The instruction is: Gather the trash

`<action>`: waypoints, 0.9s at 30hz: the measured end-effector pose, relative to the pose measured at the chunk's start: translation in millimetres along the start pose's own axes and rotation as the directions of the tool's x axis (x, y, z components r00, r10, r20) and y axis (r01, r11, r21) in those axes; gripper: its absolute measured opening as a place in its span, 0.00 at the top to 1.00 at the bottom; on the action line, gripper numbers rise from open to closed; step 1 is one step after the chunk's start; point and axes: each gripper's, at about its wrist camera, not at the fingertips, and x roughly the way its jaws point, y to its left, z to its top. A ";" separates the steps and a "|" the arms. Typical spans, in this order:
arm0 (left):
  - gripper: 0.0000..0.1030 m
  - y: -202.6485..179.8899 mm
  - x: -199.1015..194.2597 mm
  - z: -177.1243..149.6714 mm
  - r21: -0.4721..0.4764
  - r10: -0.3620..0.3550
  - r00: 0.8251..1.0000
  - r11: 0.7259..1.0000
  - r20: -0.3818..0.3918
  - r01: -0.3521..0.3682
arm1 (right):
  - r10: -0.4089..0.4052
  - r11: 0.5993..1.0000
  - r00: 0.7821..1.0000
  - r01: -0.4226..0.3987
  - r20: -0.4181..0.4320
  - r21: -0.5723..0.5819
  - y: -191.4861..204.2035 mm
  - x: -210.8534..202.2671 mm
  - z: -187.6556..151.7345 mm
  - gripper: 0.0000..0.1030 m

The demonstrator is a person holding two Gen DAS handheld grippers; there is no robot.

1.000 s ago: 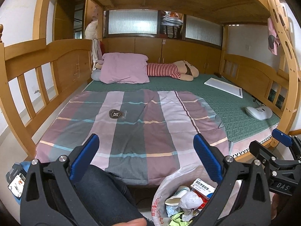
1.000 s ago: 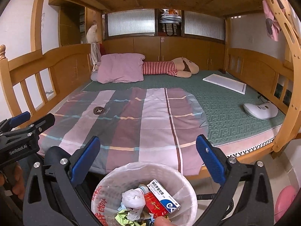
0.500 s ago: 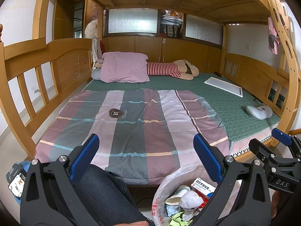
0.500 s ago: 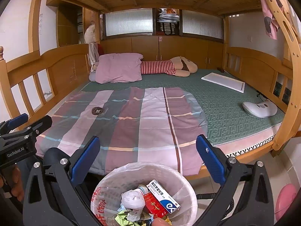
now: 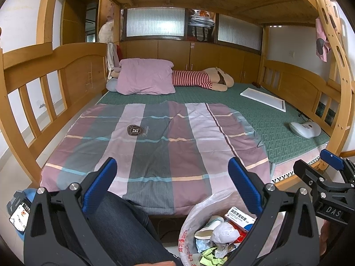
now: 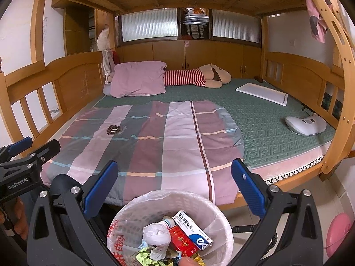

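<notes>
Both grippers, left gripper (image 5: 172, 185) and right gripper (image 6: 175, 187), fingers wide apart, empty; full trash bin (image 6: 133, 217) below fingers could tip if bumped.

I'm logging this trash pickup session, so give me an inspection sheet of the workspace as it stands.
Surface: green patterned mattress with a striped plaid quilt spread flat.
Job's things: white lined wastebasket holding a white-and-blue medicine box, red carton and crumpled white tissue.
Clutter: pink pillow, striped plush toy, flat white board, white rounded device.
Grippers: left claw open, empty; right claw open, empty, above the basket.
Cables: dark cord near the device.
Surroundings: wooden bunk frame, pink ball on floor.
</notes>
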 end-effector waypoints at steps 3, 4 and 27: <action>0.03 0.4 1.2 0.2 0.000 0.000 1.000 1.000 -0.002 0.000 | -0.001 1.000 1.000 0.001 -0.002 -0.001 0.9 0.7 -0.4 0.03; 0.03 0.1 0.9 0.5 0.000 0.000 1.000 1.000 -0.001 0.000 | -0.002 1.000 1.000 0.002 -0.001 -0.001 1.0 0.6 -0.3 0.03; 0.03 -1.2 3.7 -6.8 -0.003 -0.013 1.000 1.000 -0.014 0.013 | -0.002 1.000 1.000 0.002 -0.009 0.004 0.9 6.3 -3.5 0.03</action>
